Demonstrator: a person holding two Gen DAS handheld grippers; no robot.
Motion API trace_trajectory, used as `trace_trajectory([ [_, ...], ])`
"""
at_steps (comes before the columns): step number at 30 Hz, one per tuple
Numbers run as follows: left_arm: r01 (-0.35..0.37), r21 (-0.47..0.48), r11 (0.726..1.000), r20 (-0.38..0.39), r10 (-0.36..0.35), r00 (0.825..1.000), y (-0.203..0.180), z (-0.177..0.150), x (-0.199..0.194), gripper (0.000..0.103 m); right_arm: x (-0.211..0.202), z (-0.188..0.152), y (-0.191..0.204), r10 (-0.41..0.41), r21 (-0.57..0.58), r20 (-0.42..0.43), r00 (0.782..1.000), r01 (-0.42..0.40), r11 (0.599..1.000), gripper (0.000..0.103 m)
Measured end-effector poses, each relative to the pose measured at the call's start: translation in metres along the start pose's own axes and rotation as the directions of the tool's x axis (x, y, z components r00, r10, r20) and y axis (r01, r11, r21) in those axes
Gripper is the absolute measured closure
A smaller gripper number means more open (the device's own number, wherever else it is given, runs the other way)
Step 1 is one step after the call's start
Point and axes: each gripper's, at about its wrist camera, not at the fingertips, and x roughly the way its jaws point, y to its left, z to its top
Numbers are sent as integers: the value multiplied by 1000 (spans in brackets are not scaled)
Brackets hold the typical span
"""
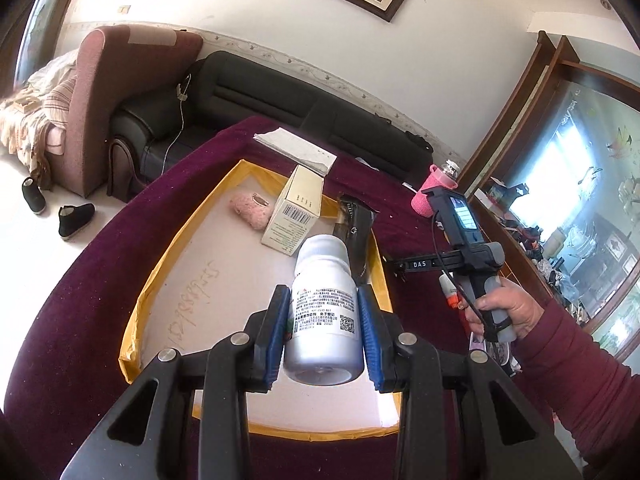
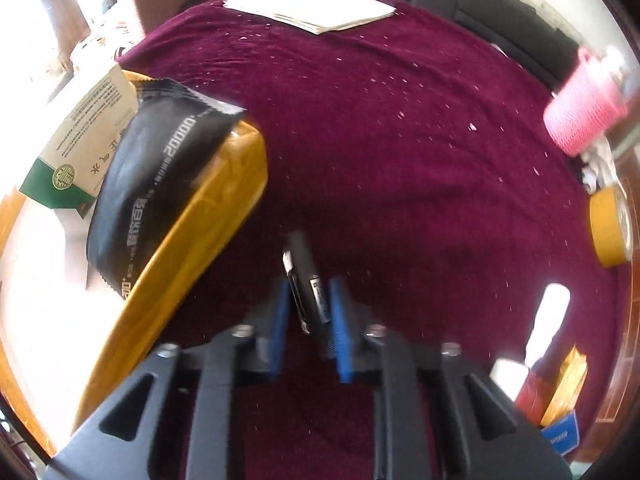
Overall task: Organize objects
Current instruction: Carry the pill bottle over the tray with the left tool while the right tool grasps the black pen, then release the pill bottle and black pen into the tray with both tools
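My left gripper (image 1: pixel 323 294) is shut on a white-capped bottle (image 1: pixel 324 320) with a printed label, gripped at its sides by the blue pads. It hangs above a yellow-rimmed tray (image 1: pixel 160 264) that holds a pink fluffy item (image 1: pixel 252 210), a white carton (image 1: pixel 296 208) and a black packet (image 1: pixel 356 236). My right gripper (image 2: pixel 310 284) points down at the maroon cloth (image 2: pixel 400 160), just right of the tray (image 2: pixel 180 260). It is shut on a small black flat object (image 2: pixel 310 292) with a white label. The packet (image 2: pixel 148 184) and carton (image 2: pixel 80 132) lie at the left.
A paper stack (image 2: pixel 312 8) lies at the table's far side. A pink knitted bottle cover (image 2: pixel 580 116), a yellow tape roll (image 2: pixel 610 232), a white tube (image 2: pixel 548 320) and small boxes (image 2: pixel 560 392) line the right edge. A hand (image 1: pixel 504 312) in a red sleeve holds the right gripper. A black sofa (image 1: pixel 280 96) stands behind.
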Motion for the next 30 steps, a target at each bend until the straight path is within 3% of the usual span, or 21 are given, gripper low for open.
trace_trajectory([
  [5, -13, 26, 1000, -4, 13, 1000, -3, 1, -3, 74, -29, -24, -16, 41, 92, 62, 997, -46, 995, 90],
  [11, -112, 98, 989, -38, 116, 992, -3, 23, 11, 74, -89, -36, -14, 141, 128, 178, 974, -165, 978, 90],
  [15, -173, 118, 978, -127, 188, 974, 9, 45, 47, 74, -107, -34, 16, 228, 95, 193, 955, -249, 964, 90],
  [16, -185, 110, 977, -179, 202, 963, 16, 52, 64, 74, -105, -32, 26, 257, 86, 188, 948, -276, 957, 90],
  [21, -278, 86, 957, -280, 291, 915, 46, 64, 120, 74, -83, -29, 88, 374, 58, 123, 919, -383, 922, 90],
  [23, -278, 55, 959, -309, 281, 909, 56, 65, 132, 74, -72, -24, 111, 397, 53, 105, 912, -403, 914, 90],
  [25, -272, 1, 962, -316, 258, 913, 66, 65, 137, 73, -60, -17, 131, 421, 48, 92, 902, -427, 903, 90],
  [28, -246, -75, 966, -297, 214, 931, 76, 67, 130, 69, -43, -7, 150, 412, 51, 85, 907, -417, 908, 90],
  [30, -203, -108, 973, -274, 167, 947, 78, 68, 119, 64, -29, 0, 157, 431, 74, 72, 900, -435, 897, 90],
])
